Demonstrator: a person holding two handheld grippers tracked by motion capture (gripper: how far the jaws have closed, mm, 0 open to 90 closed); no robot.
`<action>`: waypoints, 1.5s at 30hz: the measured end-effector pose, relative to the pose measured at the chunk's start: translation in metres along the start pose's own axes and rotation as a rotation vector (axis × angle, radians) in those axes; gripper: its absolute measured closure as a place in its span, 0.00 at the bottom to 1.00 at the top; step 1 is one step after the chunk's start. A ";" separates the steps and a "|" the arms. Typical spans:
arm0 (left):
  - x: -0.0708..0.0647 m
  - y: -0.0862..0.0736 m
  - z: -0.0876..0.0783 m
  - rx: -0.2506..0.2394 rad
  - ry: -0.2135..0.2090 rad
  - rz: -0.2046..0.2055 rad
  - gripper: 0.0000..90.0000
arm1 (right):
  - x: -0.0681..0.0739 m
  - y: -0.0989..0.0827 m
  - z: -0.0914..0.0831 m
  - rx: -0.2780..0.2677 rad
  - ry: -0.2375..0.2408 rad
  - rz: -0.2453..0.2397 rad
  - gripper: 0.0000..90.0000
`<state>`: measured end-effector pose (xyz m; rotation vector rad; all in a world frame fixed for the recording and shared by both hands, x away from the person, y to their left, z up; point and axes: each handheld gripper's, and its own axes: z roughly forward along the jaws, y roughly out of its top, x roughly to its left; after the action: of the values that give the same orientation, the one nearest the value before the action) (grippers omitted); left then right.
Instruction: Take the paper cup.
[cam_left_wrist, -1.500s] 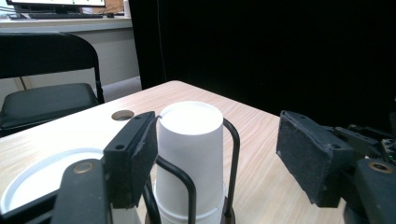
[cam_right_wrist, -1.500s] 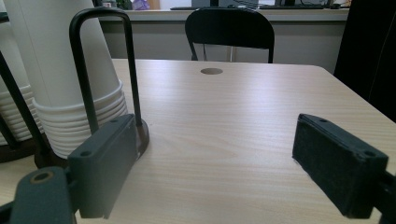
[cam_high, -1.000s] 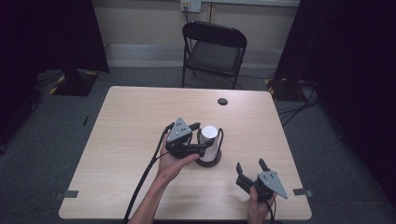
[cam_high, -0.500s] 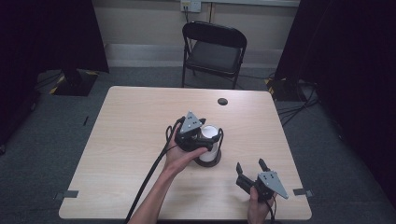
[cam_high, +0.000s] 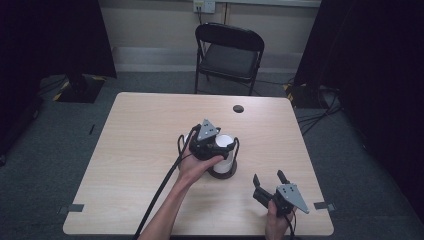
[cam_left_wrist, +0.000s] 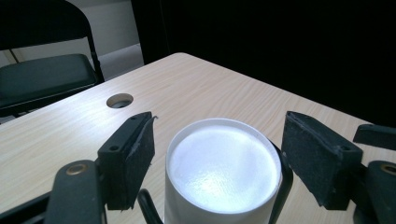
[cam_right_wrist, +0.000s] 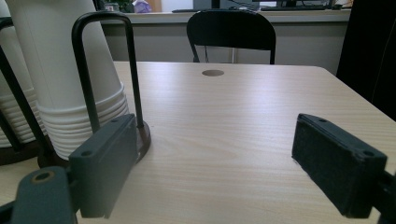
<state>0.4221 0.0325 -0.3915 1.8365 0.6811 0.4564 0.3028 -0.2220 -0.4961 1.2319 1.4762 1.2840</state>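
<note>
A stack of upturned white paper cups (cam_high: 228, 161) stands in a black wire holder (cam_high: 223, 173) at the table's middle. My left gripper (cam_high: 220, 145) sits over the top of the stack, held by a hand from the near side. In the left gripper view the top cup (cam_left_wrist: 223, 164) lies between the jaws of my left gripper (cam_left_wrist: 217, 122), with a narrow gap at each pad. The jaws have just been closing and do not press on the cup. My right gripper (cam_high: 268, 176) rests open near the table's front right, with nothing between its jaws. The right gripper view has the cup stack (cam_right_wrist: 60, 70) to the left of my right gripper (cam_right_wrist: 215, 122).
A second stack of cups (cam_right_wrist: 14, 112) stands in the same holder behind the first. The wooden table (cam_high: 140, 130) has a cable hole (cam_high: 238, 108) near its far edge. A black folding chair (cam_high: 229, 55) stands beyond the table. Dark curtains hang on both sides.
My left gripper has moved right, from beside the cup stack to over its top, with the top cup now between its jaws. The right gripper has stayed where it was.
</note>
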 end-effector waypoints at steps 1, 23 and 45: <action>0.000 -0.001 0.001 0.004 0.000 0.001 0.29 | 0.000 0.000 0.000 0.000 0.000 0.000 0.15; -0.005 -0.007 0.008 0.049 0.023 0.055 0.38 | -0.001 0.000 -0.001 -0.011 0.003 0.014 0.15; -0.003 0.008 -0.012 -0.072 0.022 -0.002 0.39 | -0.001 0.000 -0.001 -0.005 0.008 0.010 0.15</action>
<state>0.4147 0.0371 -0.3796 1.7657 0.6732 0.4948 0.3021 -0.2232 -0.4961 1.2342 1.4736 1.3001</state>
